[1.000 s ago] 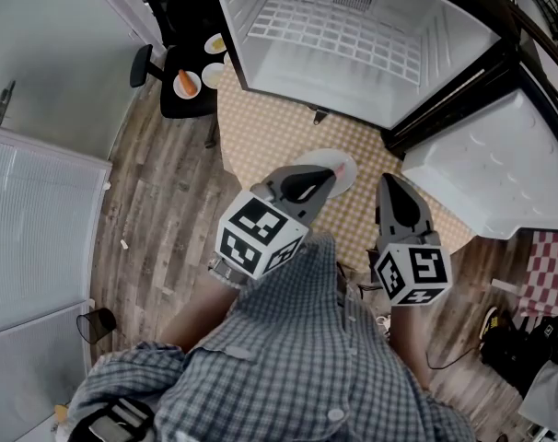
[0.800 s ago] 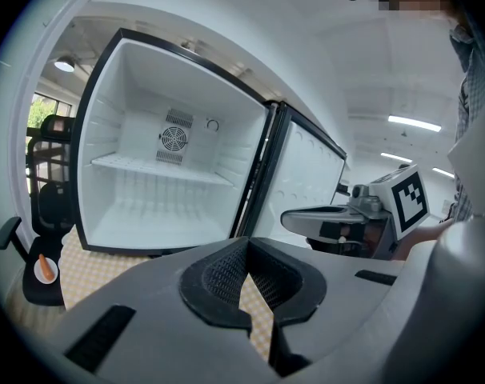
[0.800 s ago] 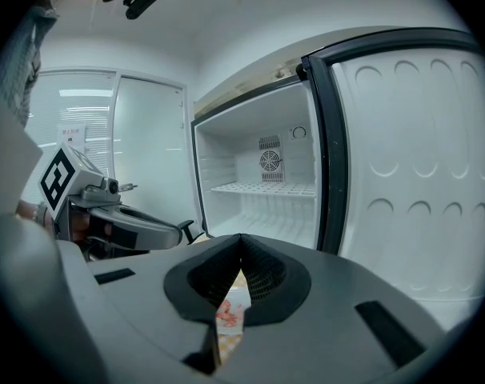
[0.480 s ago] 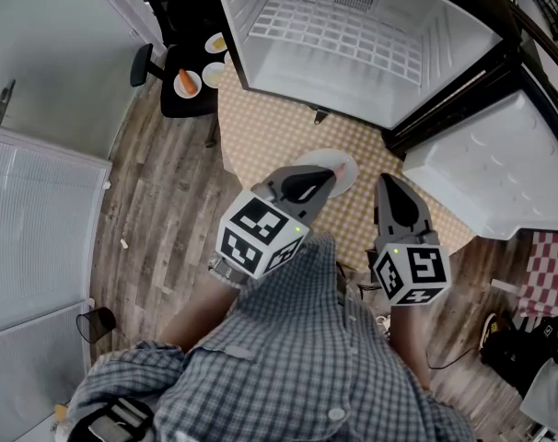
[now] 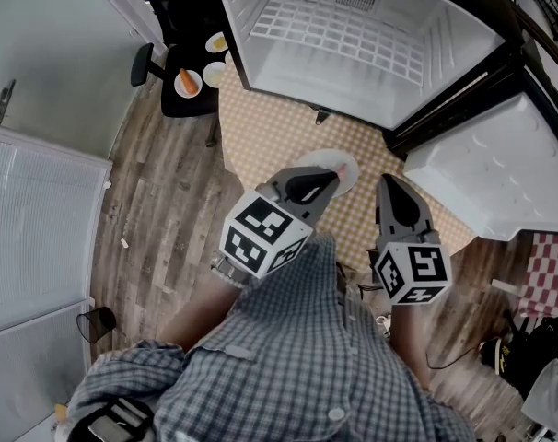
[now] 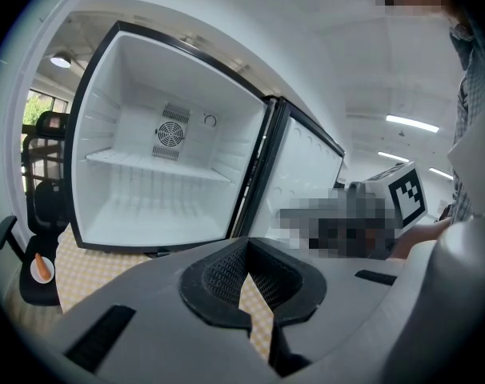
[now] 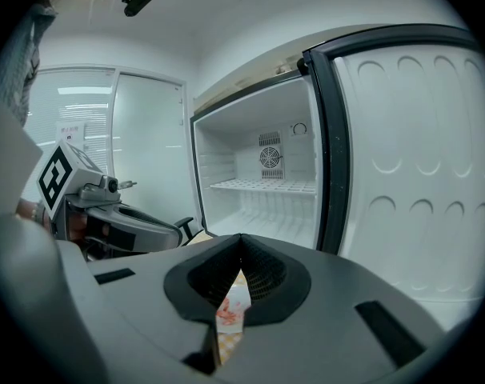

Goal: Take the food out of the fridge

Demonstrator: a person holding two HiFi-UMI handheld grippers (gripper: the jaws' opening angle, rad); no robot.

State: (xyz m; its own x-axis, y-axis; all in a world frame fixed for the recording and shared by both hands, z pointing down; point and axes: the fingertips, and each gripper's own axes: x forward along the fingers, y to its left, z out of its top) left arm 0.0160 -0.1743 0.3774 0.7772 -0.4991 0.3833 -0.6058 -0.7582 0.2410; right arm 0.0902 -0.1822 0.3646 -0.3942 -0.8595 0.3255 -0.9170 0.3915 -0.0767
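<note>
The fridge (image 5: pixel 353 35) stands open at the top of the head view; its wire shelf (image 5: pixel 339 30) and floor are bare. Its door (image 5: pixel 486 168) swings out to the right. A white plate (image 5: pixel 339 166) with pink food lies on the checked round table (image 5: pixel 261 127) in front of the fridge. My left gripper (image 5: pixel 331 179) hangs shut over that plate's near edge with nothing in it. To its right, my right gripper (image 5: pixel 387 182) is shut and empty too. Below the right gripper (image 7: pixel 241 246), the right gripper view shows the pink food (image 7: pixel 229 310). The left gripper (image 6: pixel 246 250) faces the empty fridge (image 6: pixel 146 174).
A low black side table (image 5: pixel 182 104) left of the fridge carries three small plates, one with an orange food piece (image 5: pixel 186 83). A black chair (image 5: pixel 143 63) stands beside it. White cabinet panels (image 5: pixel 35 238) line the left; wood floor lies between.
</note>
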